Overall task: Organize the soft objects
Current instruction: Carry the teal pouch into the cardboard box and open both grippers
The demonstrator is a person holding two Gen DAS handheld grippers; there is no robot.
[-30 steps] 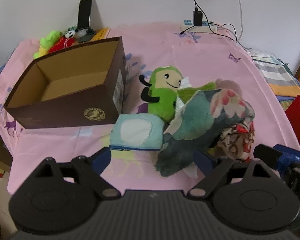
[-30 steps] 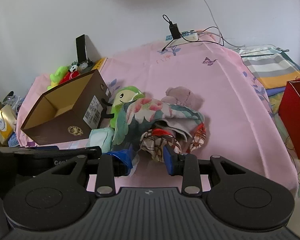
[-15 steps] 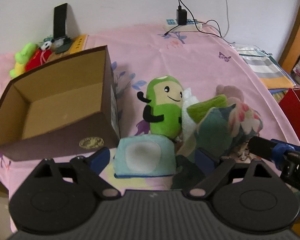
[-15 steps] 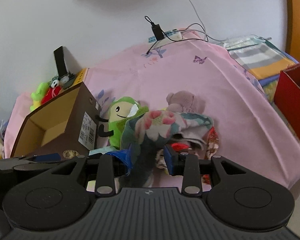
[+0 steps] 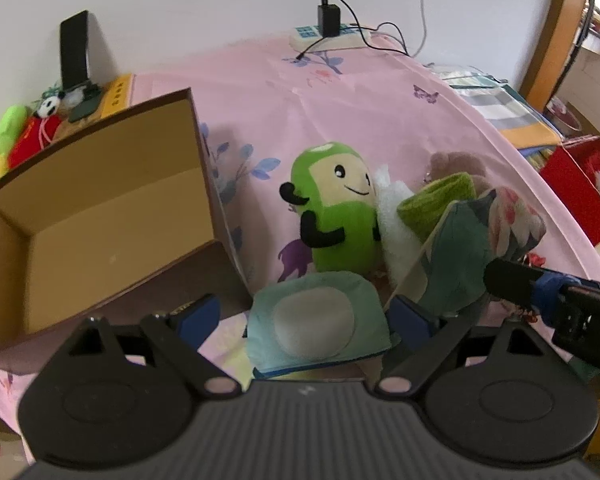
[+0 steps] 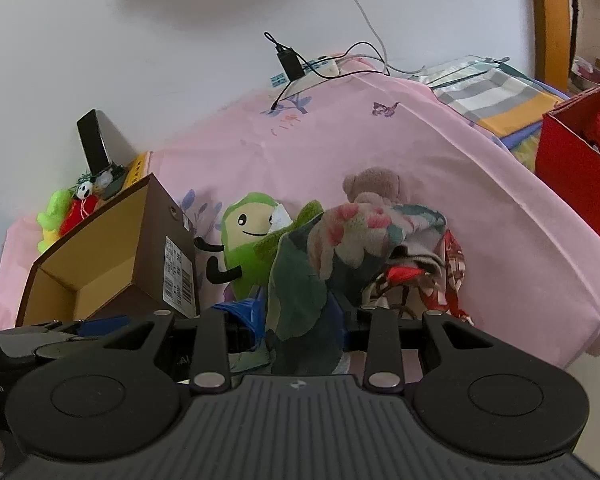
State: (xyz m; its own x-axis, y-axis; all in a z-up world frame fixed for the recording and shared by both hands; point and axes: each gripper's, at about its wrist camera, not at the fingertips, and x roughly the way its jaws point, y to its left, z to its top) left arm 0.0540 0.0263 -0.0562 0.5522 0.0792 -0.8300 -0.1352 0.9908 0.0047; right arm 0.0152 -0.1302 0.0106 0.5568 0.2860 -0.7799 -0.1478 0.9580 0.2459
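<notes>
A pile of soft things lies on the pink sheet [image 5: 360, 92]. My left gripper [image 5: 304, 312] is open, its fingers on either side of a teal pouch with a pale oval patch [image 5: 318, 320]. Behind it stands a green plush toy [image 5: 340, 208], with a white cloth and a green towel [image 5: 436, 200] beside it. My right gripper [image 6: 298, 316] is shut on a dark green floral cloth [image 6: 300, 280], lifted off the pile; it also shows in the left wrist view [image 5: 460, 256]. A brown teddy [image 6: 374, 184] and red patterned fabric [image 6: 440, 276] lie behind it.
An open, empty brown cardboard box [image 5: 100, 208] stands at the left, also in the right wrist view [image 6: 112, 256]. Small plush toys [image 5: 12, 140] and a phone stand [image 5: 74, 52] sit at the far left. A power strip [image 5: 332, 36] is at the back, a red box [image 6: 580, 156] at the right.
My right gripper closed on the floral cloth and lifted it off the pile. My left gripper moved forward until its open fingers flank the teal pouch.
</notes>
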